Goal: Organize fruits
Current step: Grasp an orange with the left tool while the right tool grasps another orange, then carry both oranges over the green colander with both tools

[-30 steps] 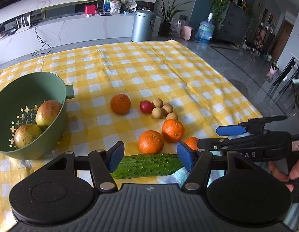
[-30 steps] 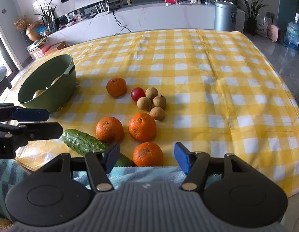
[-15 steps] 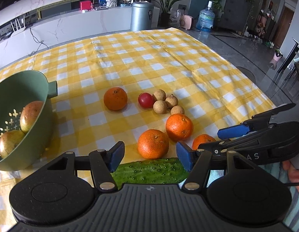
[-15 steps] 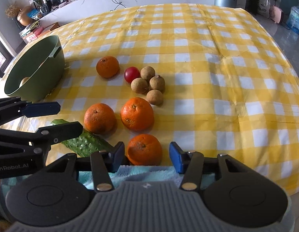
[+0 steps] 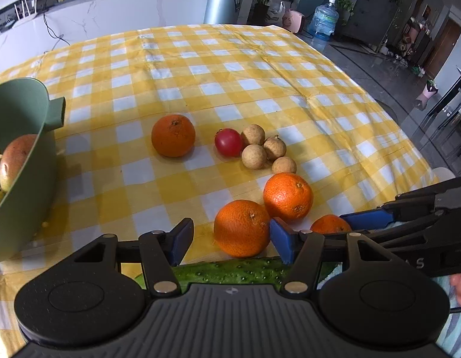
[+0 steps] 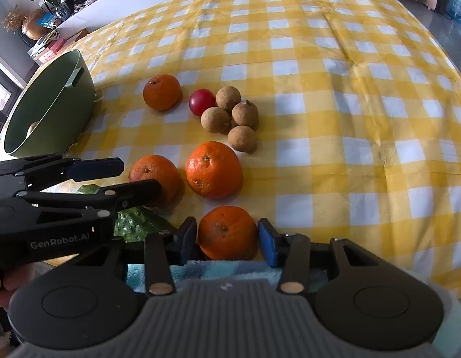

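Observation:
Several oranges lie on the yellow checked cloth. My right gripper [image 6: 227,237] is open with its fingers on either side of the nearest orange [image 6: 227,232], not closed on it. My left gripper [image 5: 230,238] is open just above the cucumber [image 5: 230,270], with an orange [image 5: 242,228] between its fingertips. Another orange [image 5: 288,196] sits behind it and a fourth [image 5: 173,135] farther back. A red tomato [image 5: 228,142] and several brown longans [image 5: 254,155] cluster in the middle. The green colander [image 5: 24,161] at the left holds mangoes [image 5: 14,164].
The right gripper shows at the right edge of the left wrist view [image 5: 409,208], and the left gripper at the left of the right wrist view [image 6: 96,179]. A blue towel [image 6: 224,268] lies at the table's near edge. The table edge drops off on the right.
Both grippers have moved forward and lower toward the near oranges. The right gripper's fingers now straddle the nearest orange. Both stay open.

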A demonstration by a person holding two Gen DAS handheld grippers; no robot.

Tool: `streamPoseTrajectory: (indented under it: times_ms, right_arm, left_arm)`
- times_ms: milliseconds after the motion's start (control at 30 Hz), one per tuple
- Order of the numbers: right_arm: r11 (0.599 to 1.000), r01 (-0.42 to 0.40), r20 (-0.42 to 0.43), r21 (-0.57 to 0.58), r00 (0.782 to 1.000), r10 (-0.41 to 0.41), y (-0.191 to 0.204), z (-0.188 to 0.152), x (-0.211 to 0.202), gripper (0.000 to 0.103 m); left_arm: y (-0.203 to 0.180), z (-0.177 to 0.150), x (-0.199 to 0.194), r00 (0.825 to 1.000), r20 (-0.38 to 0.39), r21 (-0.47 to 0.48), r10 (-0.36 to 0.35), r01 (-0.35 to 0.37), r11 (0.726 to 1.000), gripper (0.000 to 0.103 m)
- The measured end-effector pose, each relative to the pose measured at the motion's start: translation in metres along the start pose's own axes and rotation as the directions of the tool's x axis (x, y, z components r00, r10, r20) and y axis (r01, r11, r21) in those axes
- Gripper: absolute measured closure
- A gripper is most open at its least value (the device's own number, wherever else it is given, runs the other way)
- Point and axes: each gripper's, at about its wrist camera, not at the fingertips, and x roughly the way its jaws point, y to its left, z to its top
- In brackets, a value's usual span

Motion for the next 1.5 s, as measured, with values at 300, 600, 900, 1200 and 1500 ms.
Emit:
streamPoseTrajectory:
  times_ms: [300,600,900,1200,1500]
  right_arm:
    - [1.0,0.0,0.0,-0.011,1.0,0.0,0.0,0.0,0.002,0.062]
    - [1.0,-0.018,0.058,-0.002,0.998,0.018,-0.002,-0.005,-0.006,0.064]
    - [0.997,-0.075,0.158,0.021,0.985,0.071,-0.006,-0.01,-0.02,0.064]
    - [0.991,-0.135,0.266,0.005,0.955,0.129,-0.001,-0.014,-0.047,0.064]
    - [0.967,-0.213,0.32,-0.144,0.914,0.249,0.055,0.006,-0.07,0.064]
  left_arm:
    - [0.01,-0.001,0.007,0.995,-0.027,-0.083,-0.096,0.093,0.992,0.041]
    - [-0.002,-0.005,0.009,0.995,-0.01,-0.058,-0.099,0.098,0.993,0.055]
    - [-0.003,-0.003,-0.025,0.997,0.069,-0.051,-0.041,0.044,0.998,0.055]
    - [-0.001,0.004,-0.077,0.989,0.141,-0.054,0.04,-0.033,0.998,0.055]
    - [0.03,0.016,-0.127,0.969,0.189,-0.093,0.161,-0.145,0.985,0.055]
